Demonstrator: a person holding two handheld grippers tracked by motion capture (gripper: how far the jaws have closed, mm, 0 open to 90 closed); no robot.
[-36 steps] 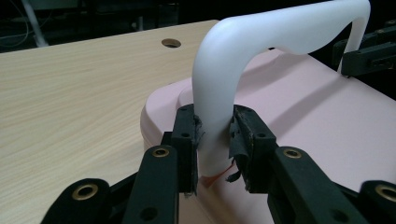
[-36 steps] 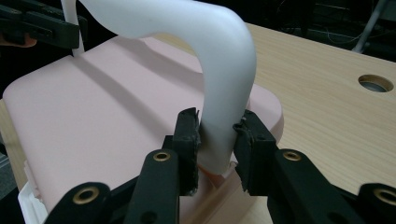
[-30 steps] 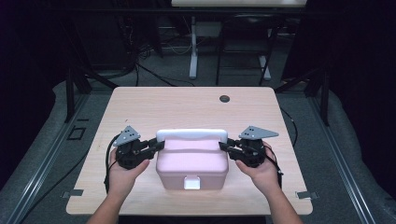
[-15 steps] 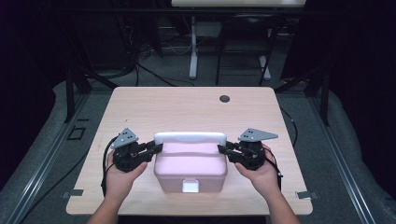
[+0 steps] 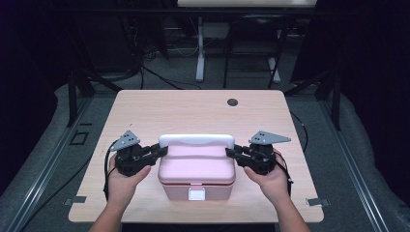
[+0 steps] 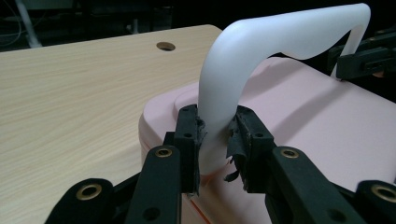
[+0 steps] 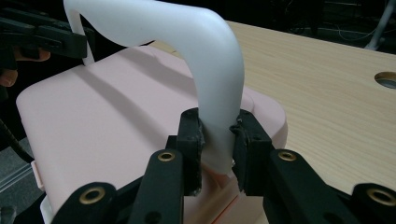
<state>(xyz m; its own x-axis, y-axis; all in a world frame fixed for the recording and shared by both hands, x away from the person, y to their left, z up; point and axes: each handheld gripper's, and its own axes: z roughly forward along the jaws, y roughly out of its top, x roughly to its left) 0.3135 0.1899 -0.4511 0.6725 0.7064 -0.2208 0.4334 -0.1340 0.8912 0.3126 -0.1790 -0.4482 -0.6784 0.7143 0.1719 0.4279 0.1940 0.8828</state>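
**Room and furnishings around the work surface**

A light wood-grain table with a round cable hole stands on a grey floor. Black frame legs flank it. Beyond, a white desk pedestal and loose cables sit in deep shadow; the light falls mainly on the tabletop.

Left tongs and right tongs pointing inward toward each other, both clamped, forearms low
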